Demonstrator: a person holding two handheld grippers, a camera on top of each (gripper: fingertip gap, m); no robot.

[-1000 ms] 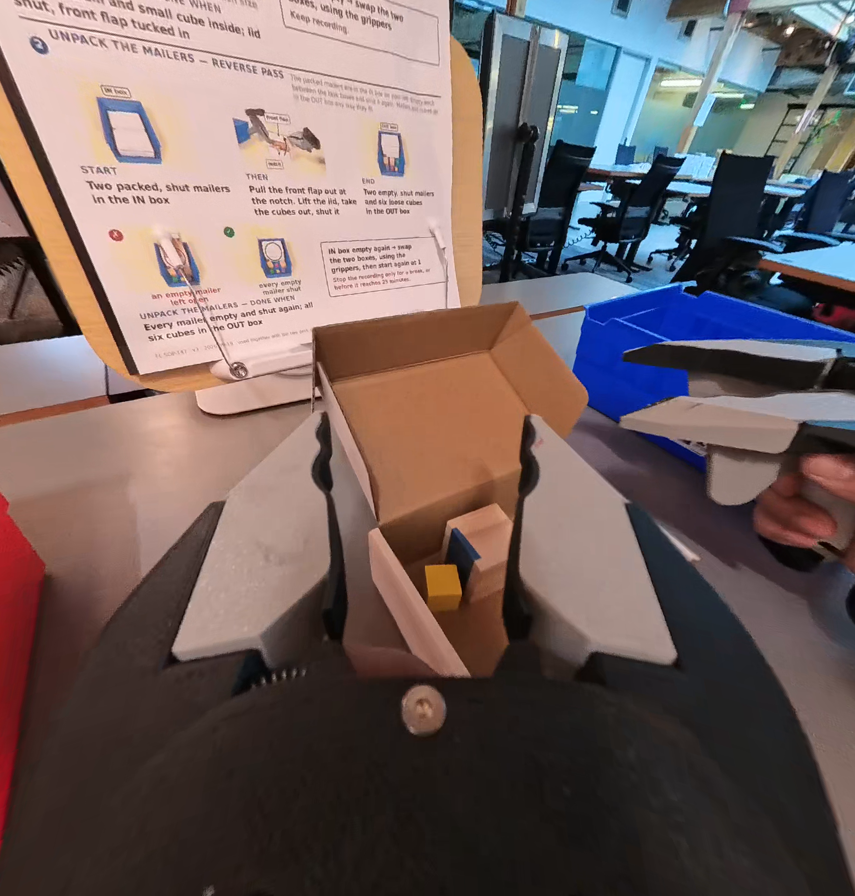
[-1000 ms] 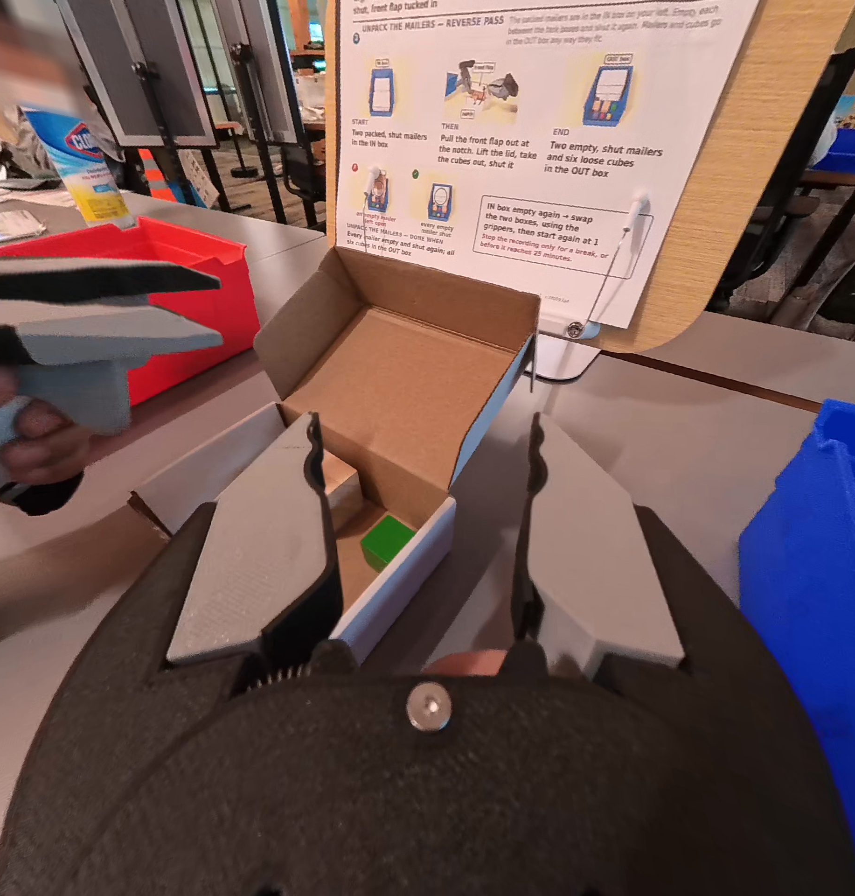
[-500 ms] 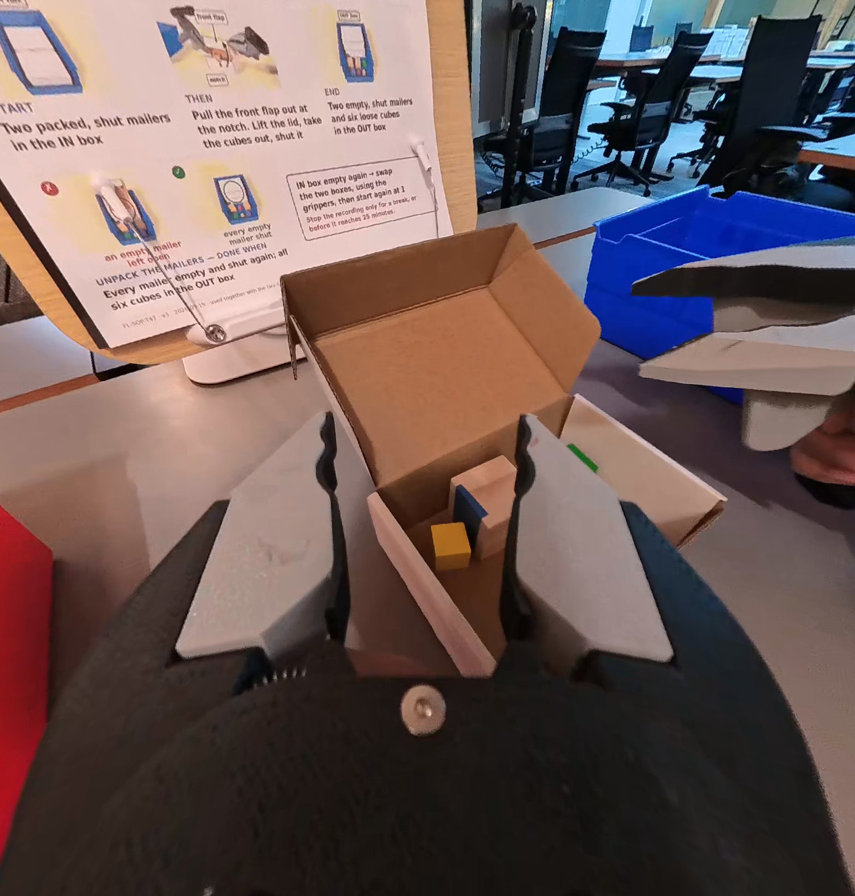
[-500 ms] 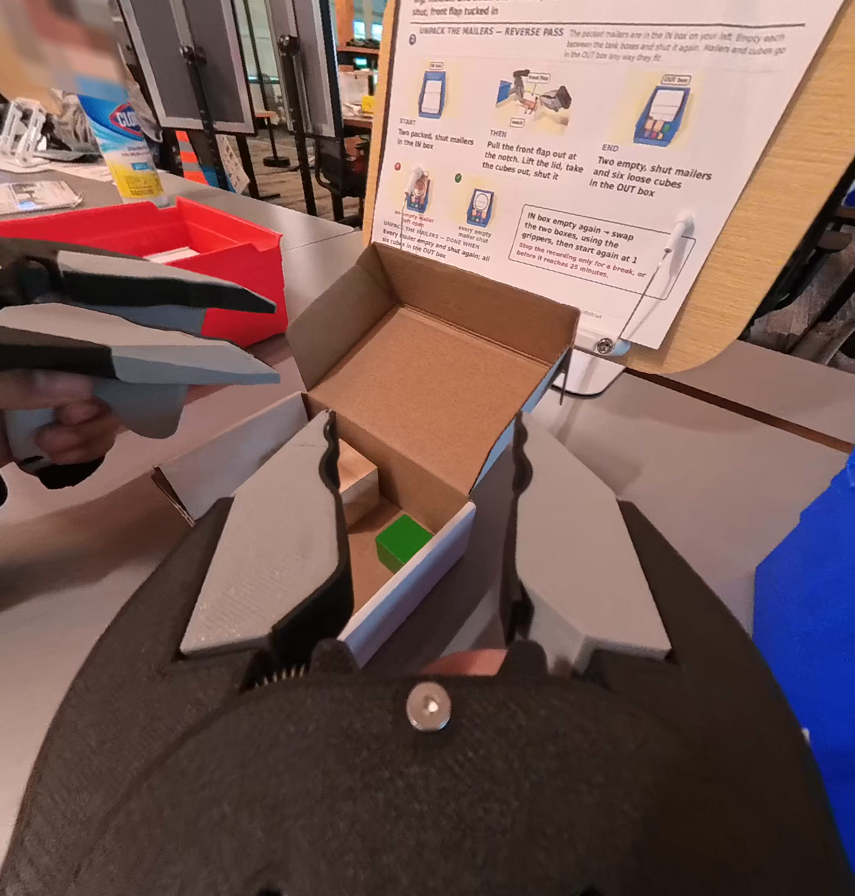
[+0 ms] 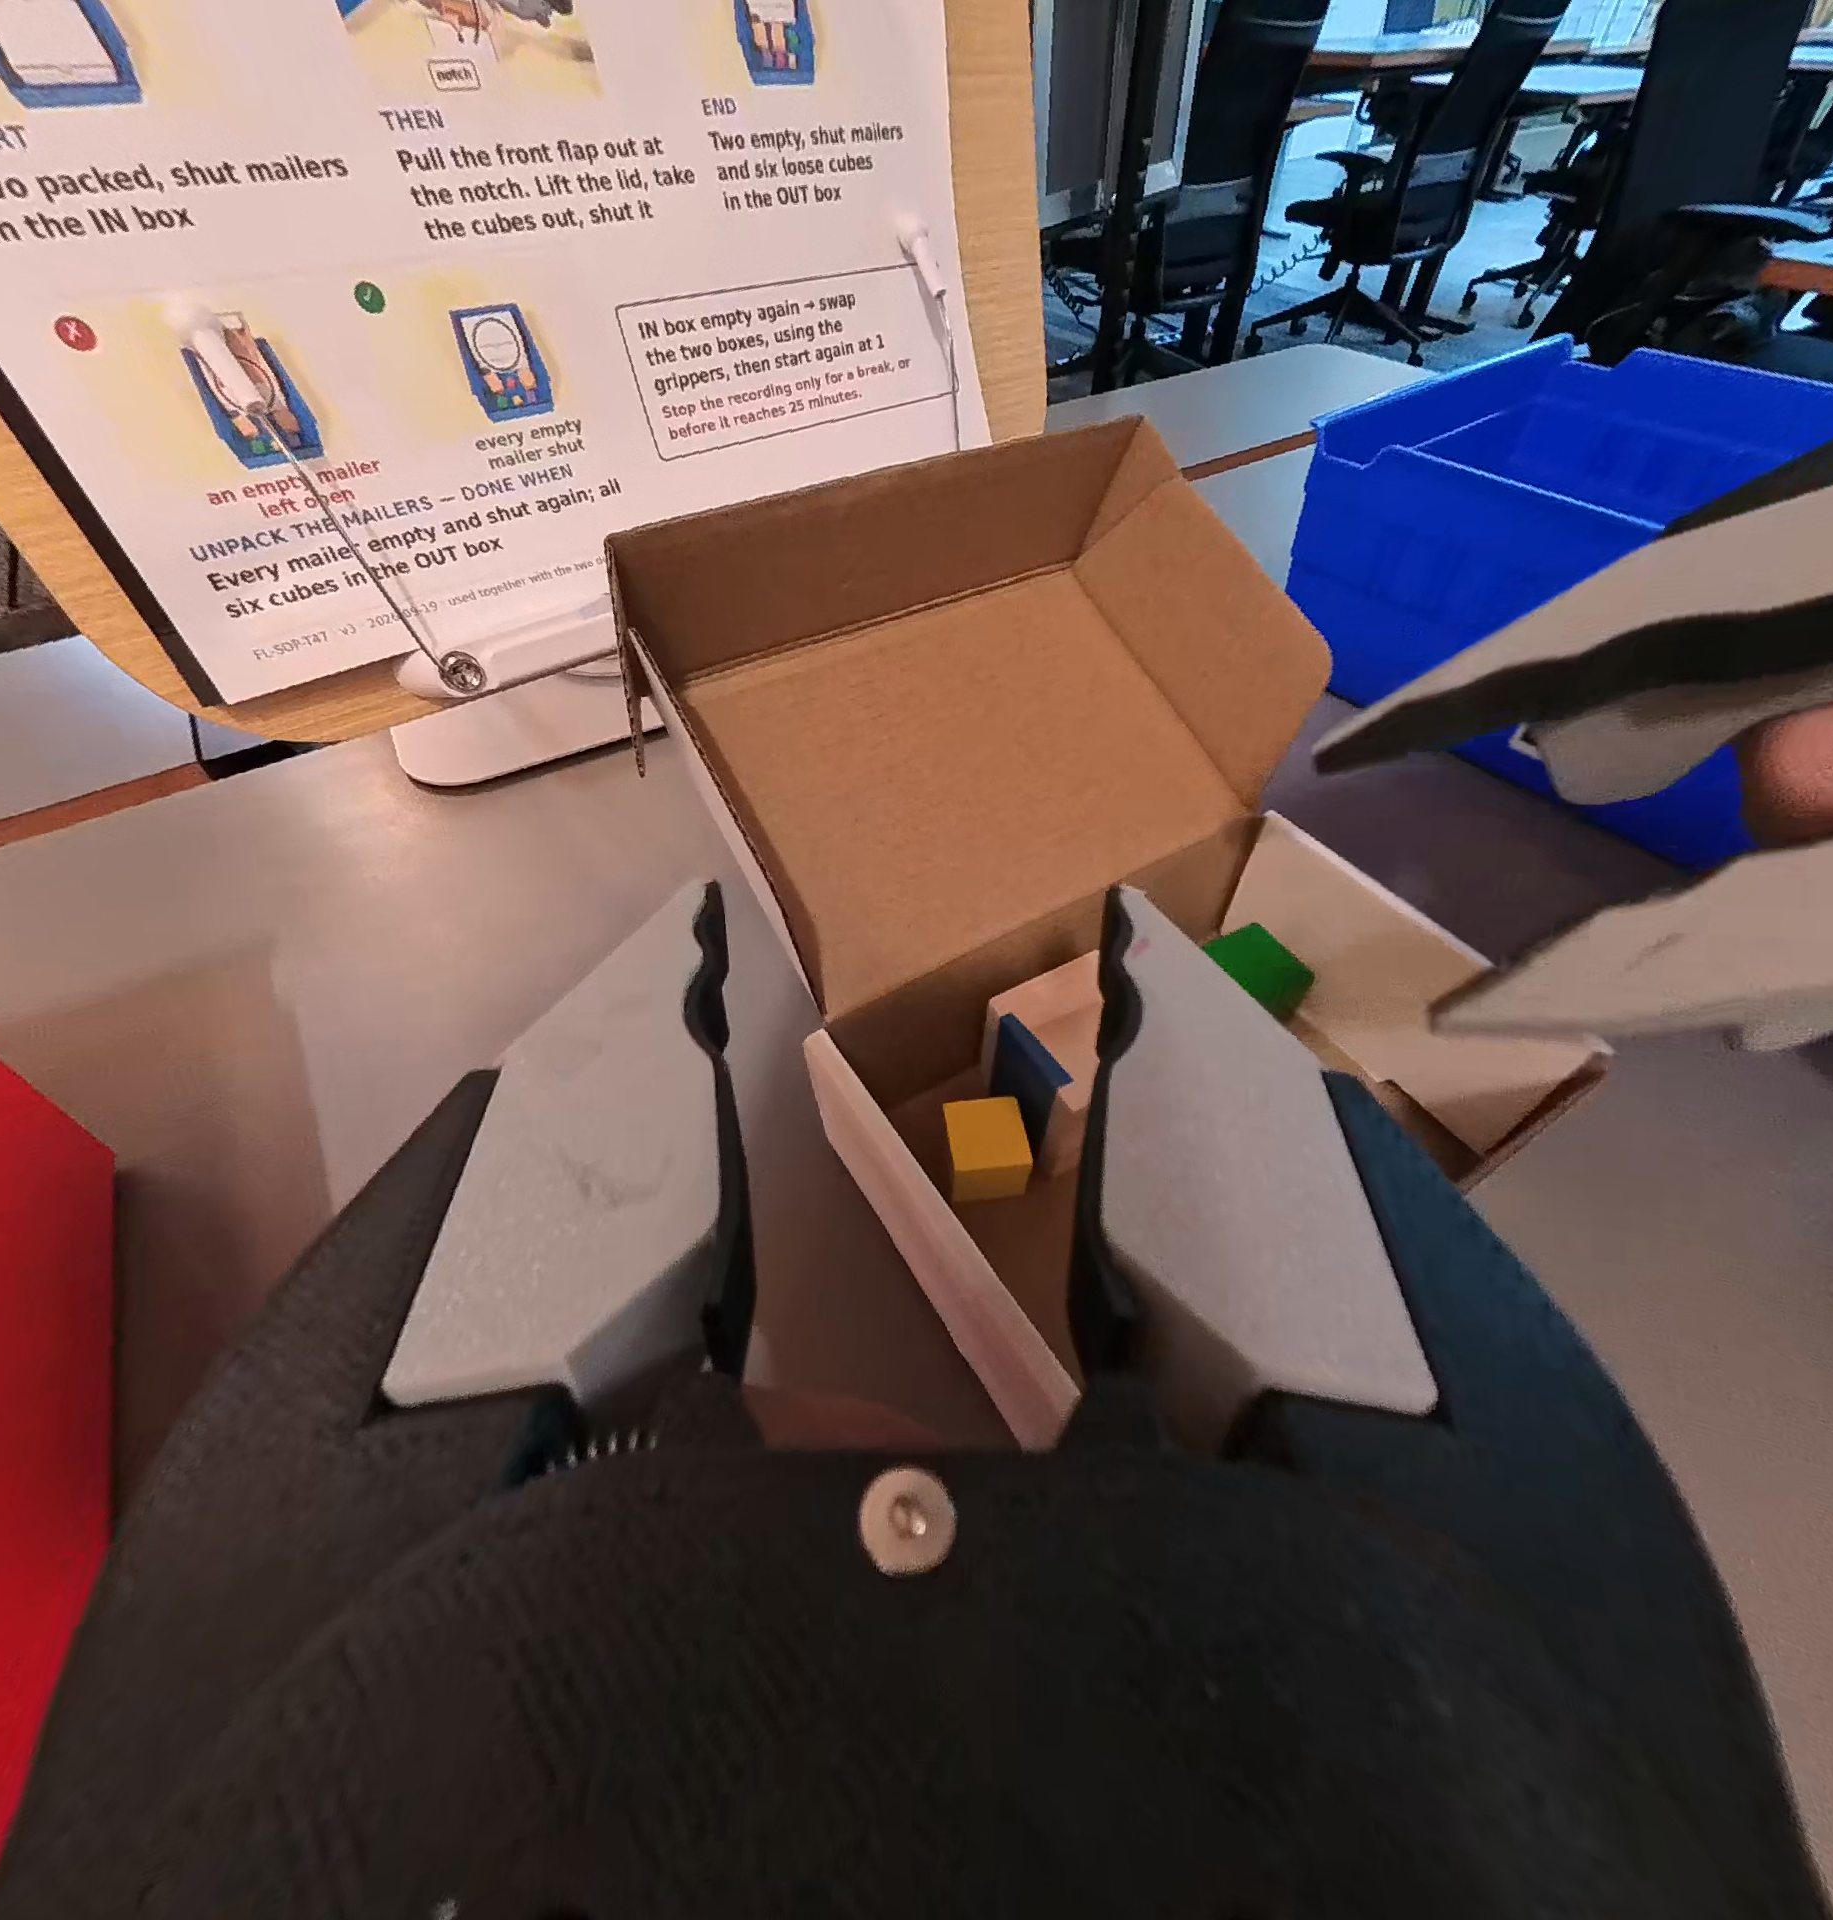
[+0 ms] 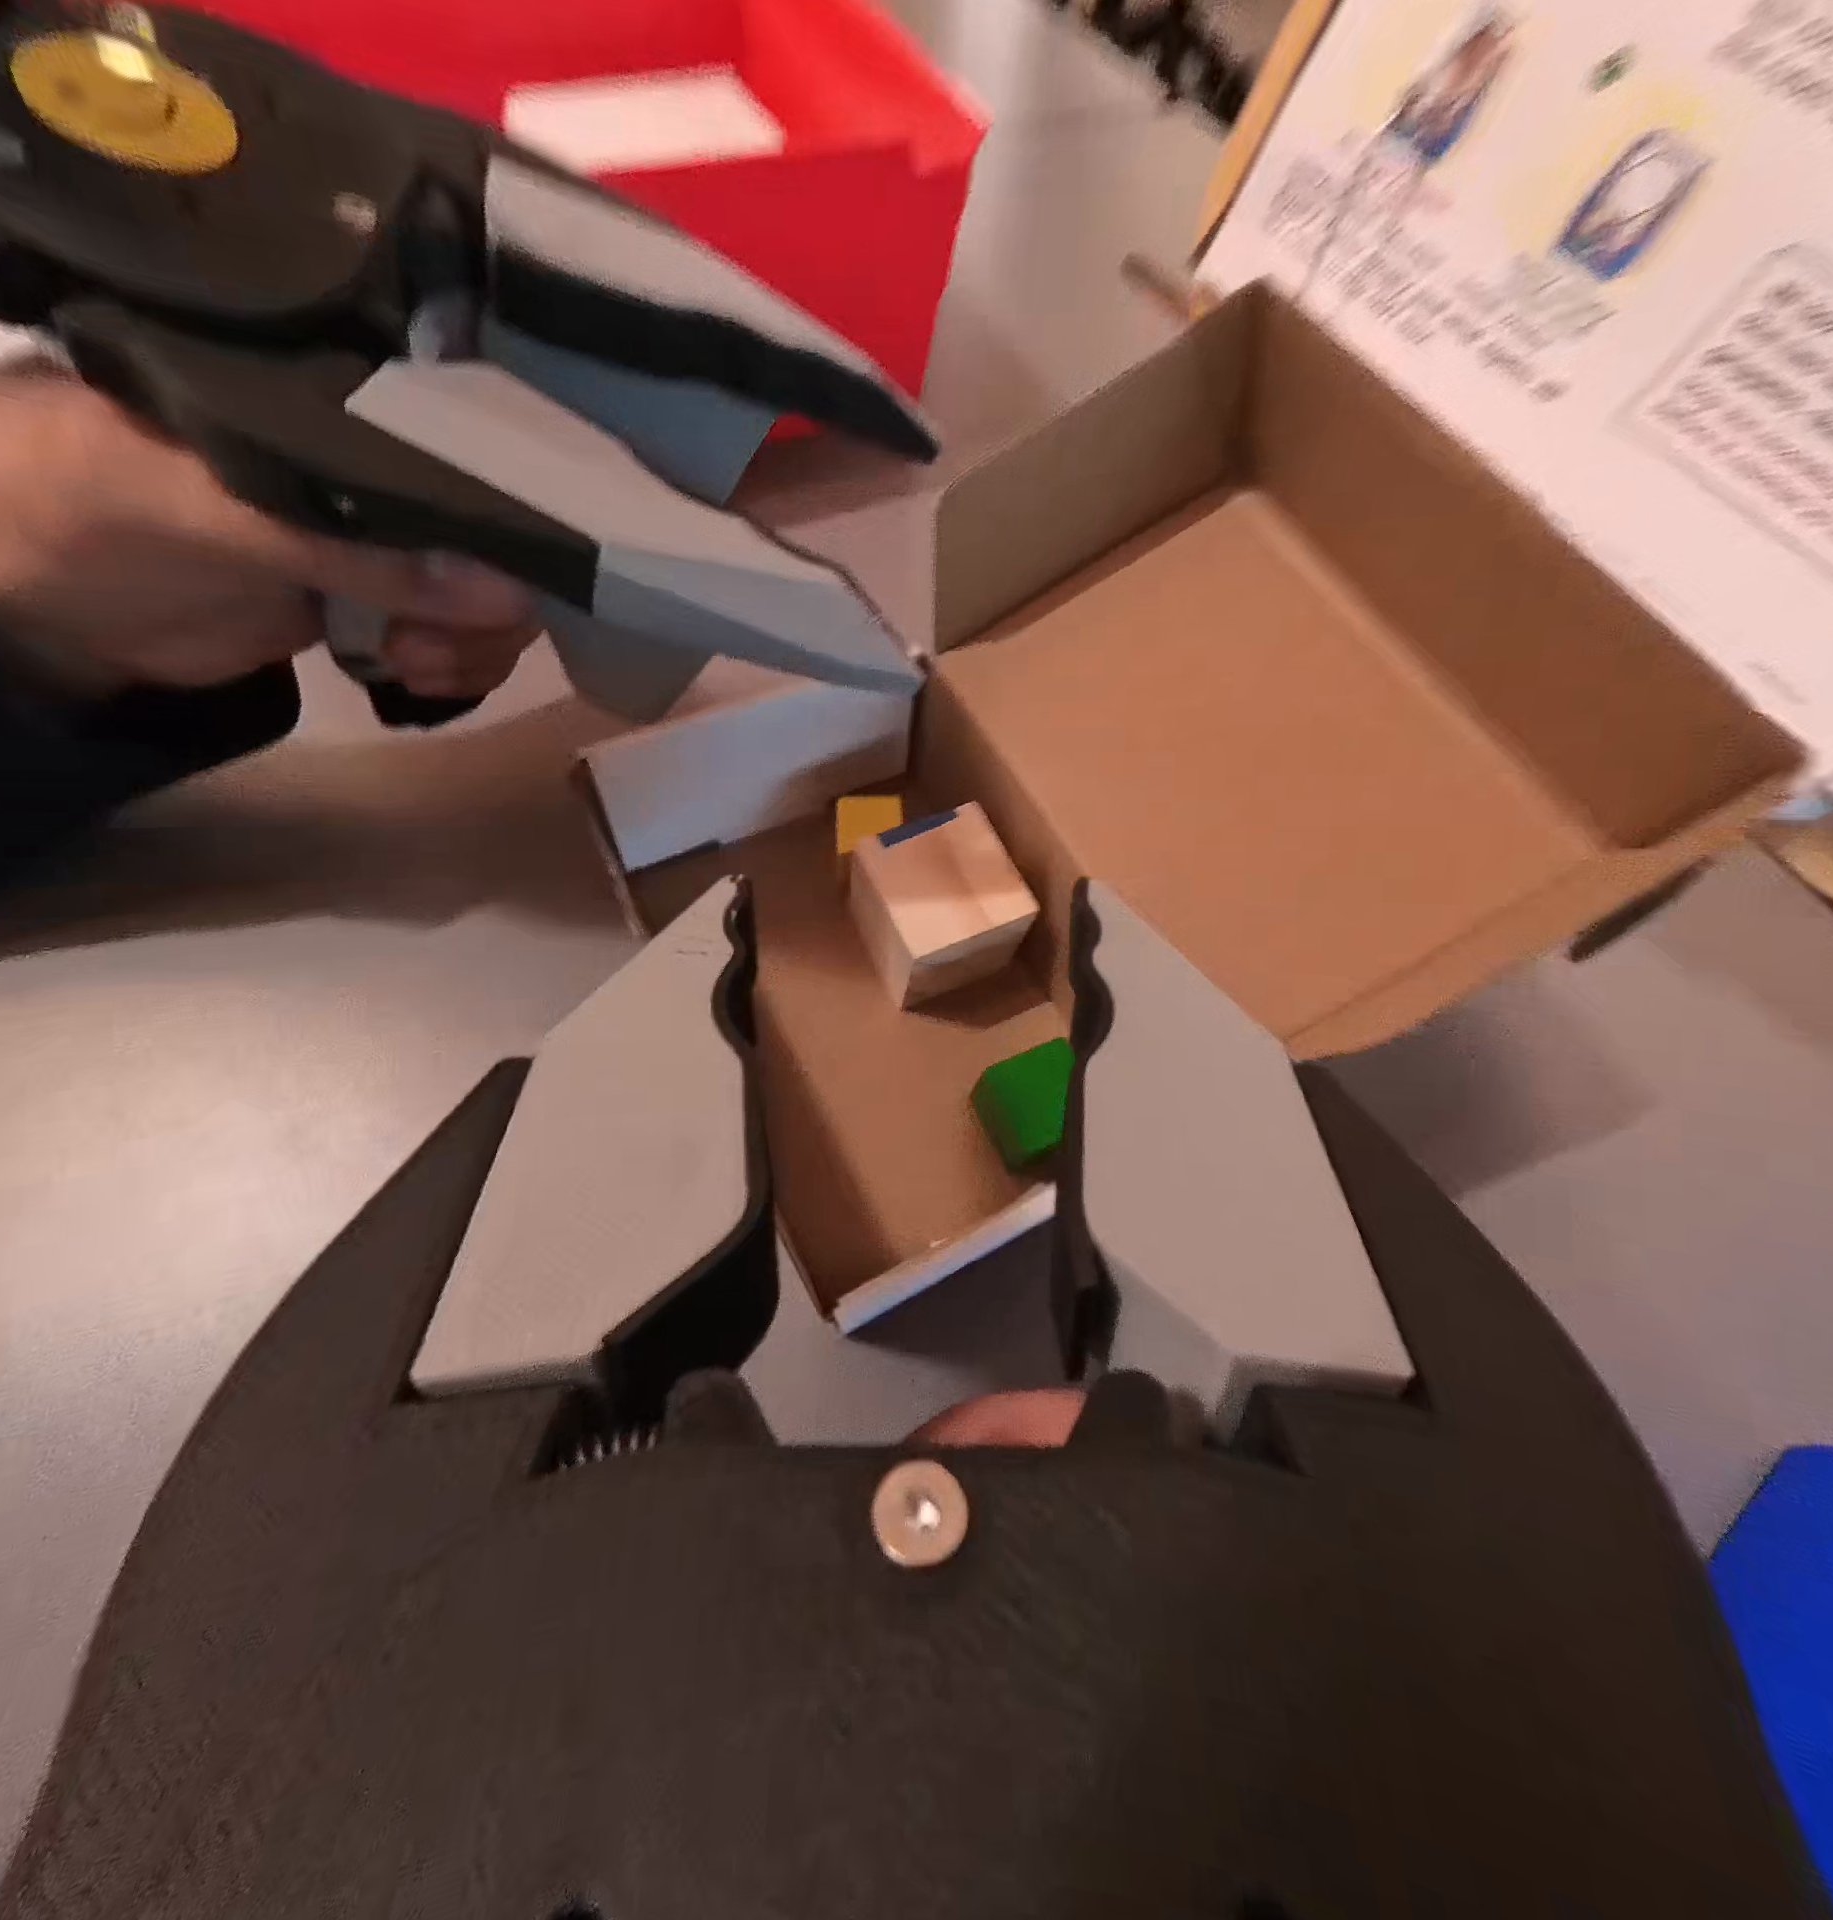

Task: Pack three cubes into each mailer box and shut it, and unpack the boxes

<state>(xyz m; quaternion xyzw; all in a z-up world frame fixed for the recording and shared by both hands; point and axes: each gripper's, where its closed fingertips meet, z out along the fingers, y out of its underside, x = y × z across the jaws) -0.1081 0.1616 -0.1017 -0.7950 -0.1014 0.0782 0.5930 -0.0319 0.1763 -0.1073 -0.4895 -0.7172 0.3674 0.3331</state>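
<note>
The open brown cardboard mailer box with white outer walls (image 5: 953,790) sits on the grey table (image 5: 268,935), its lid standing up at 12 o'clock in the left wrist view, in front of the printed instruction sheet on a wooden board (image 5: 455,312). The left gripper (image 5: 907,935) has its jaws spread and empty, straddling the box's near white wall, which runs between the two fingers; bare tabletop lies at 9 o'clock up to the red plastic bin (image 5: 18,1299). Inside the box a small yellow cube (image 5: 985,1148) rests just beside a larger pale wooden cube with a blue face (image 5: 1037,1049), and a small green cube (image 5: 1260,961) lies apart from them toward 2 o'clock. The right gripper (image 6: 907,935) is likewise spread wide and holding nothing, poised above the box's open end, with the green cube (image 6: 1021,1112) against its right finger and the wooden cube (image 6: 943,899) ahead at 12 o'clock. In that view the left gripper (image 6: 917,561) reaches in from 10 o'clock, one fingertip at the box's rear corner. The blue plastic bin (image 5: 1514,540) stands at 2 o'clock in the left wrist view, beyond the box.
</note>
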